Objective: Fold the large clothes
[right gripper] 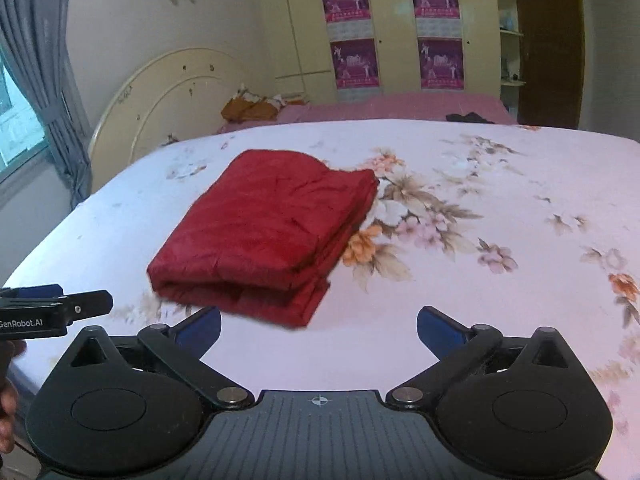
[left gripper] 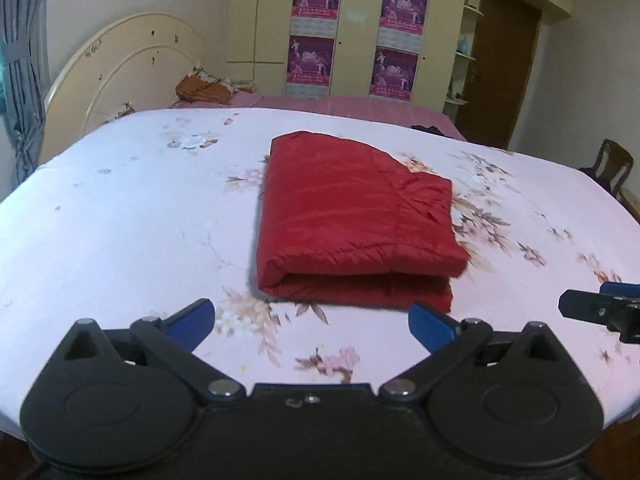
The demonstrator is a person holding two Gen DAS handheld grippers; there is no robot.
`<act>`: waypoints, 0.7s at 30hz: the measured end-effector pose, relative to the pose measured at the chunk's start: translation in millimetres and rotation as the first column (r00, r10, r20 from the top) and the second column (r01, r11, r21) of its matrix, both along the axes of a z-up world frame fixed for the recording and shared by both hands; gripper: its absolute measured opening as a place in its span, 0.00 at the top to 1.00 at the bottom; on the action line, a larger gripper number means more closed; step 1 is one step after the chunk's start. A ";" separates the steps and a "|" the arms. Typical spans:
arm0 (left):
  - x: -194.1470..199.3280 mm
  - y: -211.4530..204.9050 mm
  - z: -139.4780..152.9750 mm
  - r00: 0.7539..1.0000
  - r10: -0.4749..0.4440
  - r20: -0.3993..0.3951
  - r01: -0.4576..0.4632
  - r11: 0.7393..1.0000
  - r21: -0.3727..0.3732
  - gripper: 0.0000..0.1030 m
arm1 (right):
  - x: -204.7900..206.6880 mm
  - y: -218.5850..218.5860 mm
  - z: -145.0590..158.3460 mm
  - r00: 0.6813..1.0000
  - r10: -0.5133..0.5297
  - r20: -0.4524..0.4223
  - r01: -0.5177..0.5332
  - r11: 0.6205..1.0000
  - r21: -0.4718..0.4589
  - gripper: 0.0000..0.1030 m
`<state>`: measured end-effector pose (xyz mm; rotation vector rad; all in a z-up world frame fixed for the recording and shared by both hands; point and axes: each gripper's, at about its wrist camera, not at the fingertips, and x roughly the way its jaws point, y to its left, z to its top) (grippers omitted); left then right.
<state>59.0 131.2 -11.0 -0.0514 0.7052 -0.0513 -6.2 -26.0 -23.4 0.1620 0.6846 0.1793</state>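
Left claw [left gripper: 312, 318] and right claw [right gripper: 318, 326] gape wide, short of the folded red garment's [left gripper: 352, 216] near edge.

The left tool [left gripper: 312, 320] has its jaws spread wide with nothing between them, its blue fingertips [left gripper: 192, 320] far apart and angled downward. The right tool [right gripper: 318, 326] is spread just as wide and is likewise empty, pitched downward at a similar slant. Each tool shows at the edge of the other's view, so the two are side by side. Part of a hand [right gripper: 8, 396] shows at the left edge of the right wrist view.
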 end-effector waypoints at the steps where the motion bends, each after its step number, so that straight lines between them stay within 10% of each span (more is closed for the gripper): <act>1: -4.6 -1.7 1.7 1.000 -0.003 0.004 0.003 1.000 0.006 0.00 | -5.1 -0.1 1.1 1.000 -0.006 0.004 0.006 1.000 0.000 0.00; 21: -53.2 -11.0 22.1 0.997 -0.047 0.066 0.047 0.999 -0.002 0.00 | -63.7 1.7 29.6 0.996 -0.071 0.059 0.073 0.997 -0.029 0.00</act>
